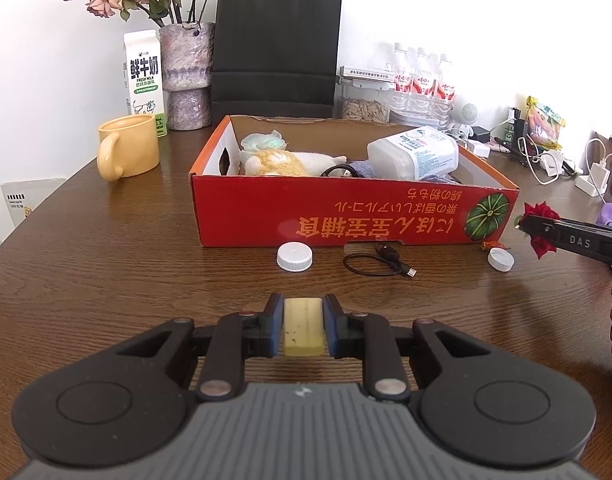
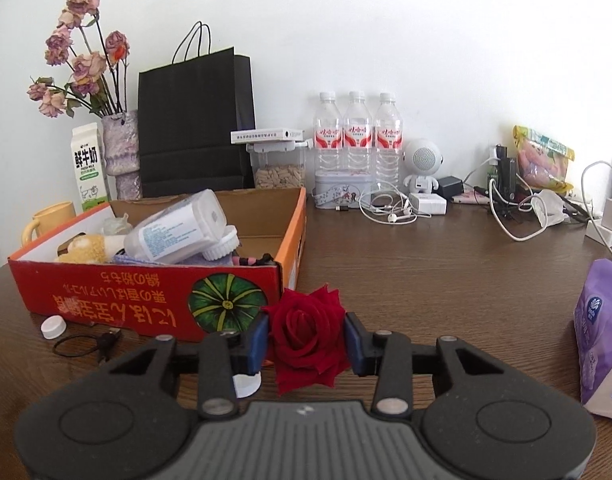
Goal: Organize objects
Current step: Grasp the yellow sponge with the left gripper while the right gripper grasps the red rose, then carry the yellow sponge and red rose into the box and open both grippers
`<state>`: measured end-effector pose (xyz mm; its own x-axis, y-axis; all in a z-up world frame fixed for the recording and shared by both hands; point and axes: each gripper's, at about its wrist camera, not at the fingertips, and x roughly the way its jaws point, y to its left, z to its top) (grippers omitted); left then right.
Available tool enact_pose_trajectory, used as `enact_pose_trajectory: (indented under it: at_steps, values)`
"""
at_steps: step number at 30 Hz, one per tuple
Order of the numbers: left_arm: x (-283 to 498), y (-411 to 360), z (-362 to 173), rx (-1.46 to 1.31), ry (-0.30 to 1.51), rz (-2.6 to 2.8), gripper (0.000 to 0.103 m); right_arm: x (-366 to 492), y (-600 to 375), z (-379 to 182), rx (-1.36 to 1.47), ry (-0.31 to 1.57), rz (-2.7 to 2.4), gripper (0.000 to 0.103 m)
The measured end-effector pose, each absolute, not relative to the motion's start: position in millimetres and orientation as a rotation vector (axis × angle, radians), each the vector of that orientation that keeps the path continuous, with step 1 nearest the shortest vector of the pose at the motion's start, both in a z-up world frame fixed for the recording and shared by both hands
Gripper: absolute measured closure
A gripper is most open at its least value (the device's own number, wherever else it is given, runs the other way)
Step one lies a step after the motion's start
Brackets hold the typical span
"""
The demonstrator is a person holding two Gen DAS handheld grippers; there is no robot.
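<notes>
My left gripper (image 1: 303, 309) is shut on a pale yellow block (image 1: 302, 330), held above the table in front of the red cardboard box (image 1: 345, 216). My right gripper (image 2: 306, 328) is shut on a red rose (image 2: 306, 340), near the box's front right corner (image 2: 146, 292); it also shows in the left wrist view (image 1: 539, 226). The box holds a plush toy (image 1: 282, 162), a white plastic bottle (image 1: 413, 152) and a cloth. Two white caps (image 1: 294, 256) (image 1: 500, 259) and a black coiled cable (image 1: 375, 265) lie on the table before the box.
A yellow mug (image 1: 126, 151), milk carton (image 1: 144, 80), vase of dried flowers (image 1: 186, 76) and black paper bag (image 1: 276, 44) stand behind the box. Water bottles (image 2: 357, 140), a small speaker (image 2: 423, 164), chargers and cables line the back wall. A purple tissue pack (image 2: 601, 340) lies at right.
</notes>
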<state>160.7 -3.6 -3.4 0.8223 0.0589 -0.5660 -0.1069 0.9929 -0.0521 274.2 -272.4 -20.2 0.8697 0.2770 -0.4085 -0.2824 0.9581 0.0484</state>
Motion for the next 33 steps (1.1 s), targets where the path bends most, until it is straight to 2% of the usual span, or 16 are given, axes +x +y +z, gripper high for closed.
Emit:
enact_pose_trajectory:
  at_steps: [16,33]
  values:
    - [181.2,-1.2,19.7,-0.099,0.505,0.076,0.081,248.0,-234.7,3.2,0.006,0.280,0.402,0.066]
    - [225.2,-2.6,59.5,-0.125,0.350,0.034,0.081,279.3,-163.7,30.2,-0.047,0.217,0.499,0.066]
